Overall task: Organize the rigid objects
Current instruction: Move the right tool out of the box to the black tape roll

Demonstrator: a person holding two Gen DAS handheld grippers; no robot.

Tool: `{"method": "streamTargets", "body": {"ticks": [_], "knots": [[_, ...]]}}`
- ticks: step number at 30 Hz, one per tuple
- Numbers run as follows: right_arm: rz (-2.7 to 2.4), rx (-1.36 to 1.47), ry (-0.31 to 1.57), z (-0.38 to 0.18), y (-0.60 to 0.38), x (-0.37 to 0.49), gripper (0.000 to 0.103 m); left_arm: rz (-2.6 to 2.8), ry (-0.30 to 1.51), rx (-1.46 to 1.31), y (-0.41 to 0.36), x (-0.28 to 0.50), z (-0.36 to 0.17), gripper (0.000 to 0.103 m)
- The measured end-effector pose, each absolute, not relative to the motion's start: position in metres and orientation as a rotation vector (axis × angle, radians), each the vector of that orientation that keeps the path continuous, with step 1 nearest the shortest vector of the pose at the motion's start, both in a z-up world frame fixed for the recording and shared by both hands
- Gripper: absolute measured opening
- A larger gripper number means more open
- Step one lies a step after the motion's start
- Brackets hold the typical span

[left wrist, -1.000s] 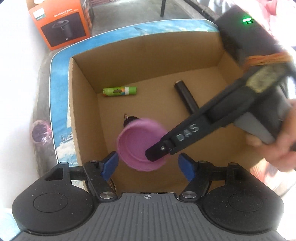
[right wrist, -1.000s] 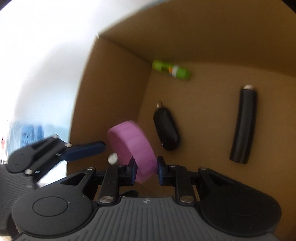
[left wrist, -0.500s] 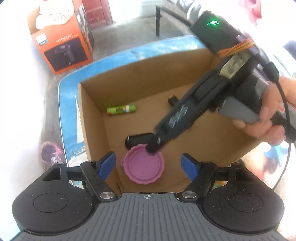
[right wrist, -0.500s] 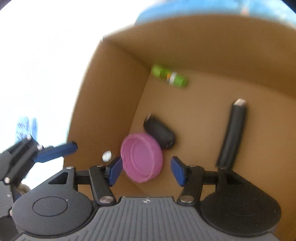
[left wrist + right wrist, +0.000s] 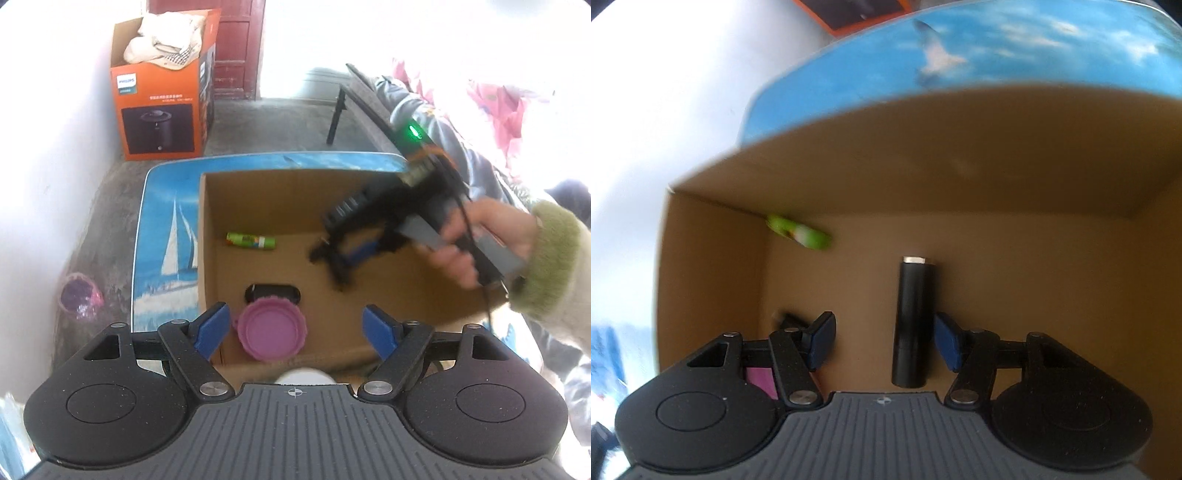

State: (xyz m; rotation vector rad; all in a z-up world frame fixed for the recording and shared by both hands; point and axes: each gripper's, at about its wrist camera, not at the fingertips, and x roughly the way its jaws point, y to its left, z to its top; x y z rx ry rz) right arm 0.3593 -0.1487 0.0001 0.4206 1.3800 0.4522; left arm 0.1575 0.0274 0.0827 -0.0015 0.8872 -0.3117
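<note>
Cardboard box point(image 5: 207, 236) is seen mid-frame on a blue board point(image 5: 166, 229); a pink lid point(image 5: 271, 334), a black case point(image 5: 273, 291), a green tube point(image 5: 251, 240) and a black cylinder point(image 5: 911, 321) lie inside. Left gripper point(image 5: 295, 330) is spread above the lid, untouched. Right gripper point(image 5: 882, 341) is spread too, nothing pinched.

Your right gripper point(image 5: 884, 341) hangs over the cardboard box point(image 5: 923, 155), jaws apart and gripping nothing. The black cylinder point(image 5: 911, 321) lies on the box floor between its pads. A green tube point(image 5: 798, 233) rests in the far left corner; a pink lid point(image 5: 760, 380) peeks out low left.
</note>
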Motion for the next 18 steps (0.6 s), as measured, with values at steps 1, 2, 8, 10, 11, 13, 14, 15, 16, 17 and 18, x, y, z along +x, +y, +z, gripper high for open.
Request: {"method": "streamTargets", "body": {"ticks": [1,2,8,10,11,13,14,15,16,17,18], "knots": [[0.490,0.448,1.362,0.002,-0.143,0.362,0.061,-0.310,0.890,-0.007,0.029,0.154,0.081,0.079],[0.526,0.475,1.342,0.007,-0.137,0.362,0.061,-0.311,0.895,-0.014,0.029,0.151,0.079,0.079],[0.625,0.449,1.234,0.047,-0.128,0.341,0.061,-0.318,0.864,-0.067,0.036,0.132,0.079,0.079],[0.638,0.469,1.208,0.059,-0.143,0.327,0.061,-0.335,0.847,-0.082,0.037,0.125,0.078,0.079],[0.639,0.484,1.192,0.065,-0.153,0.319,0.061,-0.345,0.838,-0.091,0.037,0.121,0.078,0.079],[0.641,0.516,1.155,0.076,-0.170,0.298,0.061,-0.368,0.819,-0.108,0.036,0.112,0.077,0.080],[0.640,0.533,1.134,0.080,-0.175,0.289,0.061,-0.377,0.809,-0.113,0.035,0.107,0.077,0.080],[0.636,0.547,1.111,0.085,-0.181,0.279,0.061,-0.388,0.798,-0.117,0.034,0.103,0.076,0.080],[0.631,0.561,1.085,0.090,-0.191,0.266,0.061,-0.401,0.789,-0.117,0.031,0.098,0.075,0.081],[0.628,0.575,1.057,0.095,-0.202,0.250,0.061,-0.414,0.782,-0.116,0.029,0.094,0.073,0.081],[0.627,0.591,1.026,0.100,-0.214,0.233,0.061,-0.427,0.775,-0.116,0.027,0.090,0.072,0.081]]}}
